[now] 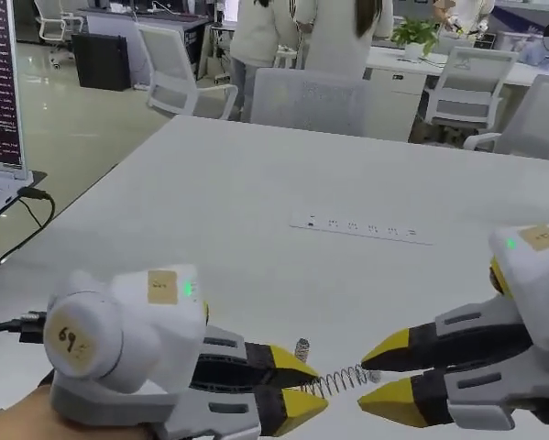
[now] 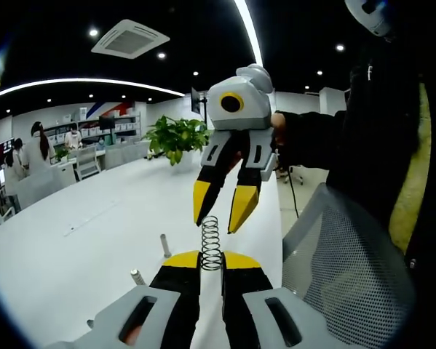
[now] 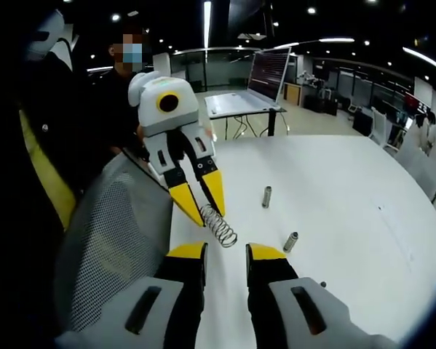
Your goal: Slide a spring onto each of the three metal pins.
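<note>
One spring (image 1: pixel 343 379) is in play. The left gripper (image 1: pixel 309 389) lies low over the white table (image 1: pixel 256 202) and points right, its jaws closed narrow on one end of the spring. The spring runs out roughly level to the right gripper (image 1: pixel 366 374), which points back at it with jaws spread wide, the free end at their mouth. Beyond stand two upright metal pins, apart from each other: the nearer pin (image 3: pixel 290 241) and the farther pin (image 3: pixel 266 196). A third speck (image 3: pixel 322 284) is too small to tell. Farther off, one socket strip (image 1: pixel 361 227) sits in the tabletop.
</note>
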Tool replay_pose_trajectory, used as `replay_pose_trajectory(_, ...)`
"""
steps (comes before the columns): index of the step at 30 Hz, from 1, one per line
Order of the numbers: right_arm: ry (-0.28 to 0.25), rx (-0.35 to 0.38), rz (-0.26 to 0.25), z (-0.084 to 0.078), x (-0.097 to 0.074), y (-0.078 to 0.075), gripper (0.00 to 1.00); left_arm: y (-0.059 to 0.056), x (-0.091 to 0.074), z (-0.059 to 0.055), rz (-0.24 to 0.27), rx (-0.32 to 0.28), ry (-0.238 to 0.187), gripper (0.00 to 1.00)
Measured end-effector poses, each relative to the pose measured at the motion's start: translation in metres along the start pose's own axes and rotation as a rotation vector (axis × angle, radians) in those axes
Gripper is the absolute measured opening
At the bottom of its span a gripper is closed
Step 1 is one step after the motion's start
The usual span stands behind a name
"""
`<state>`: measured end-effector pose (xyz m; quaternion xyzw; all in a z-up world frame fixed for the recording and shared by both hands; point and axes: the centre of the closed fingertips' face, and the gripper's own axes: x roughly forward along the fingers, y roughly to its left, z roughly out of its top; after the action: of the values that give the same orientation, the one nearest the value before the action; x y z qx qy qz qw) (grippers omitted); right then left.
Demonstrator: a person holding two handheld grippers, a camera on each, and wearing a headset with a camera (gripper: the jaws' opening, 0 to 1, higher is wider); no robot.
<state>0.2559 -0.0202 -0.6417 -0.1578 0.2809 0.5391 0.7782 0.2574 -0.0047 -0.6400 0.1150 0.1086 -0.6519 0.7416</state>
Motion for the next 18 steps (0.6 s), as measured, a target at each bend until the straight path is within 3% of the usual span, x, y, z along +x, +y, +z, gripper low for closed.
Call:
replay_pose_trajectory(10, 0.019, -0.023, 0.018, -0.0013, 0.001, 0.0037, 0.1, -0.0065, 0.0028, 0.001, -0.013, 0.006, -0.014, 0.02)
replay_pose_trajectory(18, 0.035, -0.05, 0.017, 0.0065, -0.0031, 0.0067, 0.1, -0.0064, 0.0046, -0.0015, -0.005, 0.006, -0.011, 0.02)
